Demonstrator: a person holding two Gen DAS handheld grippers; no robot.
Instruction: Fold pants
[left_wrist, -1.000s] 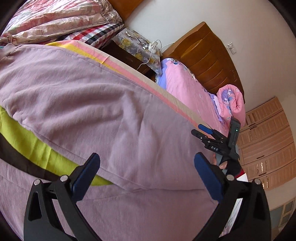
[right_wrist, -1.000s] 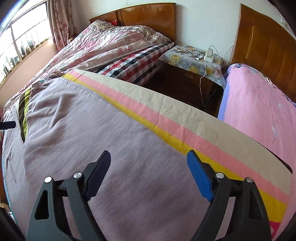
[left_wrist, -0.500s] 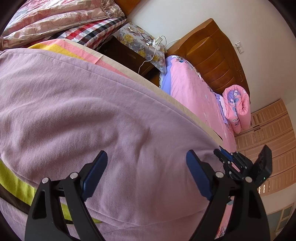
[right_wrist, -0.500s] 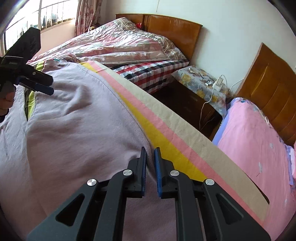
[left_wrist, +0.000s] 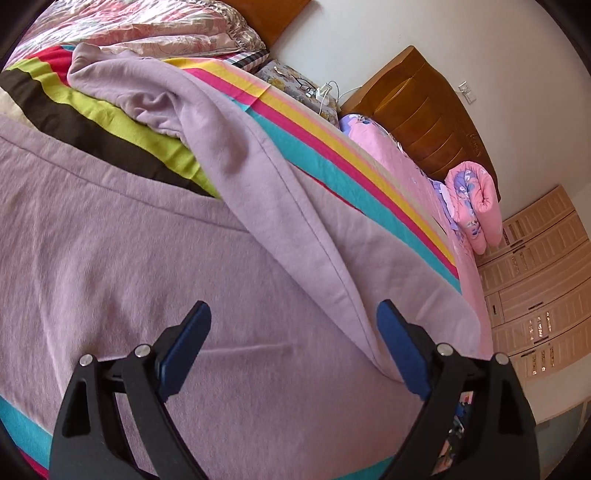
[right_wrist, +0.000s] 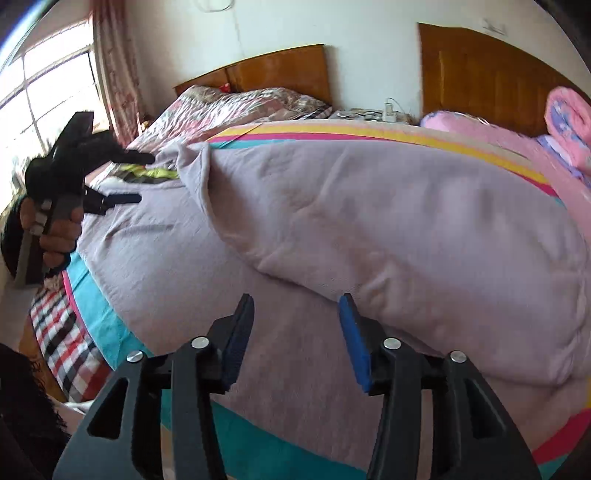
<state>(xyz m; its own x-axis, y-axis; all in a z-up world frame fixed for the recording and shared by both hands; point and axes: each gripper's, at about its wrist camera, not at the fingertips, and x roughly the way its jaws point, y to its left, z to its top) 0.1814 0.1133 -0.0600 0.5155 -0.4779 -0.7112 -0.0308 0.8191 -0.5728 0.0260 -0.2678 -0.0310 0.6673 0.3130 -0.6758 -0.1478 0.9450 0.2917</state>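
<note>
The mauve pants (left_wrist: 155, 258) lie on a striped sheet (left_wrist: 332, 147) on the bed. One leg (left_wrist: 280, 192) is folded over the other and lies slantwise across it. In the right wrist view the folded leg (right_wrist: 388, 221) forms a thick upper layer. My left gripper (left_wrist: 293, 339) is open and empty just above the pants; it also shows in the right wrist view (right_wrist: 122, 177), held by a hand at the far left. My right gripper (right_wrist: 295, 328) is open and empty, just above the lower layer beside the fold edge.
A second bed with a pink cover (left_wrist: 399, 162) and a rolled pink quilt (left_wrist: 476, 206) stands to the right. A nightstand (left_wrist: 299, 88) with cables sits between the wooden headboards. A floral quilt (right_wrist: 229, 110) lies at the head of this bed. Cupboards (left_wrist: 535, 280) line the wall.
My right gripper was shut half a second ago and is now open, and one leg now lies over the other. Both views have swung round to show more of the sheet.
</note>
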